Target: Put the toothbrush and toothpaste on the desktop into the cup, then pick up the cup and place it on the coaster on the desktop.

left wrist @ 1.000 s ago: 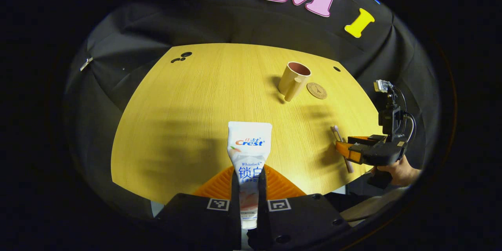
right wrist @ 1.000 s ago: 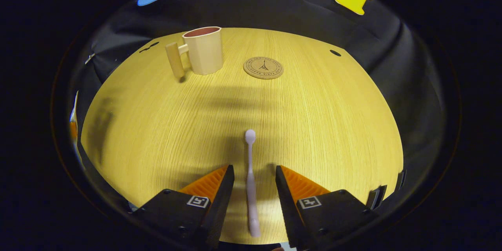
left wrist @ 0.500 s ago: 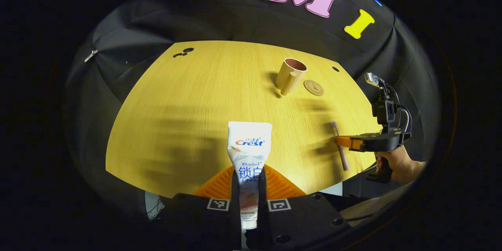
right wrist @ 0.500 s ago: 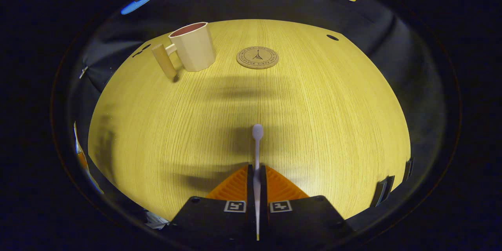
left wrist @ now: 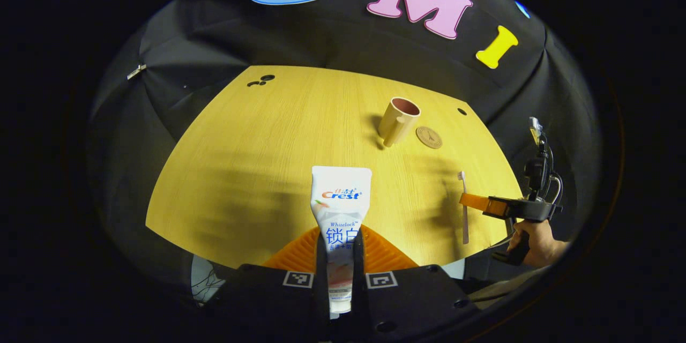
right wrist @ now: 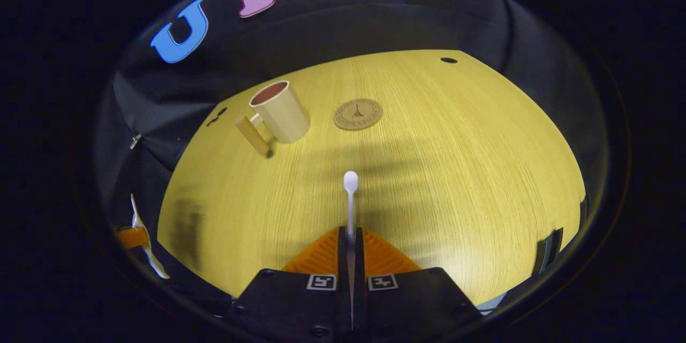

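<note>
- Left gripper view: left gripper (left wrist: 340,257) clamped on the toothpaste (left wrist: 340,209), tube running straight forward along the fingers, wide flat end leading, cap end back between the jaws.
- Cup (left wrist: 399,119) ahead and slightly to the right, far across the worktop (left wrist: 257,161), upright, mouth open upward, handle turned toward the near side.
- Coaster (left wrist: 429,137) just right of the cup, apart from it.
- Off to the far right, right gripper (left wrist: 471,201) in a hand (left wrist: 533,244), closed across the toothbrush (left wrist: 463,206), brush held clear of the worktop, head pointing away.
- Right gripper view: right gripper (right wrist: 351,257) pinched together on the toothbrush (right wrist: 350,198), handle lying along the fingers, head forward.
- Cup (right wrist: 281,112) ahead and to the left; coaster (right wrist: 358,114) almost dead ahead, just beside the cup on its right.
- Probably closer to the cup than the left one; either load needs tipping from level to upright over the mouth.
- Risk of nudging the cup sideways with a long, level approach.
</note>
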